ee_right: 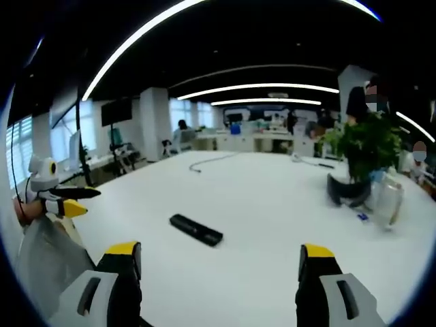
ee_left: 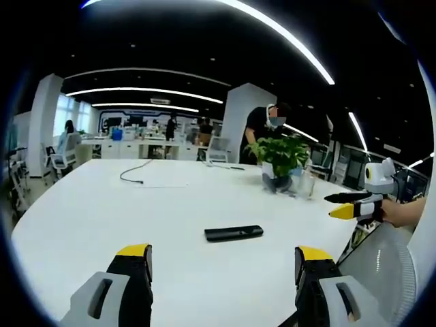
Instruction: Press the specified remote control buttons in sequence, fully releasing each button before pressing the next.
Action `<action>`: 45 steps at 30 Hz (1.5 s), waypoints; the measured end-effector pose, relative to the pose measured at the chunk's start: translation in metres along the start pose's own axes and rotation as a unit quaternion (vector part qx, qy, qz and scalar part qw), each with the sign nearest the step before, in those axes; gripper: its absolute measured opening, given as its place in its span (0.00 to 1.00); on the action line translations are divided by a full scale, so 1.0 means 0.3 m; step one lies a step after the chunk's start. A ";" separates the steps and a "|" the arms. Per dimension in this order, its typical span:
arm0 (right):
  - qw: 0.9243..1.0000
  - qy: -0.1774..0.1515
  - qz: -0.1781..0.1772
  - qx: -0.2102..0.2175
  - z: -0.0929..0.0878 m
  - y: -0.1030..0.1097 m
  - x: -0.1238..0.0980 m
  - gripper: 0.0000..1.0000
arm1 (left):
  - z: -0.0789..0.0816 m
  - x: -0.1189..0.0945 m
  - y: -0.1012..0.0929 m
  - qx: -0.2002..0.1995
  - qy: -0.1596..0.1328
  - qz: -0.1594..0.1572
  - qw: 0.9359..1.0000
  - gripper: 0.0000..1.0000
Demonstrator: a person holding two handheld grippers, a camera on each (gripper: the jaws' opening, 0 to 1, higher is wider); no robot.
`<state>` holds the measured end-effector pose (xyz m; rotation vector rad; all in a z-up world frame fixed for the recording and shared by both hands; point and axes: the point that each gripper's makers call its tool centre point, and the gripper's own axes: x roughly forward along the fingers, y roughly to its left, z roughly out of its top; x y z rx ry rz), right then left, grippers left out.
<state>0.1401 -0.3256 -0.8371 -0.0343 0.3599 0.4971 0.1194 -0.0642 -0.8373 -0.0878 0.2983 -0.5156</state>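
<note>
Both tongs wide, empty: left gripper [ee_left: 223, 272], right gripper [ee_right: 219, 272]. Remote [ee_left: 234, 233] lies ahead between jaws, untouched. Narrow one, descend square onto a single button.

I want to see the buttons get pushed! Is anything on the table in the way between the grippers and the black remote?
Nothing visible is. The remote lies alone on bare white table ahead of the left gripper and the right gripper, both with jaws open. The potted plant, the clear cup and the cable sit farther back.
</note>
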 end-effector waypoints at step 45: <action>0.994 -0.048 -0.086 0.035 0.045 -0.082 -0.064 0.87 | 0.029 -0.038 0.087 -0.005 -0.035 0.060 0.998 0.99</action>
